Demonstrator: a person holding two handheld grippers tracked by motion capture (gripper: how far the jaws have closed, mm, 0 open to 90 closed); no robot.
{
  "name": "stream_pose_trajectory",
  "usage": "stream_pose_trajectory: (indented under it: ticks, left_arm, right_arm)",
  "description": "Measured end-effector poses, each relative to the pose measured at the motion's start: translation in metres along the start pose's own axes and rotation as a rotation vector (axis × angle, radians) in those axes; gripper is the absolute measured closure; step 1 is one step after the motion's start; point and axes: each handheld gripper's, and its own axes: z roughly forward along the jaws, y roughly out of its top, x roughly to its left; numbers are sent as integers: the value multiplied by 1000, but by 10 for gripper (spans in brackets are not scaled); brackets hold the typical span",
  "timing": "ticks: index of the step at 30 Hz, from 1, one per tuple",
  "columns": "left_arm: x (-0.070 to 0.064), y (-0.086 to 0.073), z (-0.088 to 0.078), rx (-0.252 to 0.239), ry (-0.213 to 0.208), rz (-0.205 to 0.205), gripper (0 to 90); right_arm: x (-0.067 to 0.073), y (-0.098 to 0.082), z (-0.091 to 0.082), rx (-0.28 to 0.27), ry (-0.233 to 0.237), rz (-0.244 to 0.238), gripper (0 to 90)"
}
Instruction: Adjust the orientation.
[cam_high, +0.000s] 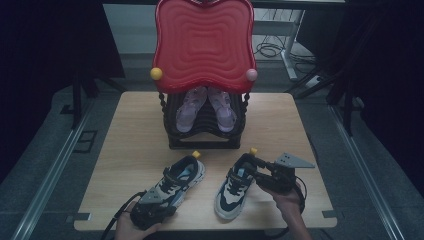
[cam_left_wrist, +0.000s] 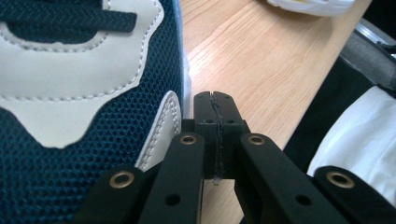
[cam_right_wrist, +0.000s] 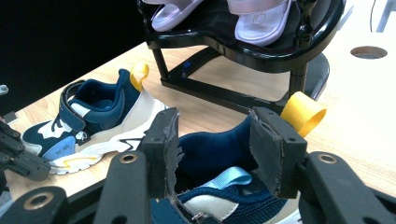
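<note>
Navy mesh and cream leather make up the two child's trainers on my pale wooden tabletop (cam_high: 135, 125), each with a yellow heel loop. At the lower centre of the high view, the left trainer (cam_high: 179, 180) lies with its toe toward the bottom edge, and the right trainer (cam_high: 235, 186) sits just beside it, the two apart.

My left claw (cam_high: 150, 207) rests at the toe end of the left trainer, low in the frame. In the left gripper view its jaws are clenched flat together with nothing between them, right next to the shoe's mesh side (cam_left_wrist: 84, 116).

My right claw (cam_high: 255, 167) is at the heel end of the right trainer. In the right gripper view its jaws straddle the padded navy collar (cam_right_wrist: 210, 154), one inside the opening and one outside; I cannot tell whether the pads press on it.

Behind the shoes, in the upper centre, stands a black shoe rack (cam_high: 205, 137) holding pale pink sandals (cam_high: 205, 107) under a red wavy plastic top (cam_high: 204, 42).
</note>
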Motion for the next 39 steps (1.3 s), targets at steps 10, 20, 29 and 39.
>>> stream_pose_trajectory:
  ticks: [10, 20, 29, 39]
  left_arm:
    - [19, -4, -8, 4, 26, -34, 892]
    - [44, -4, -17, -6, 51, -83, 891]
    - [61, -1, -21, 4, 75, -99, 890]
    - [80, 2, -24, 5, 103, -131, 886]
  right_arm:
    - [3, 3, 0, -5, 7, -11, 518]
    - [7, 7, 1, -10, 14, -20, 518]
    - [10, 9, 3, -10, 26, -30, 518]
    - [13, 11, 6, -11, 37, -36, 518]
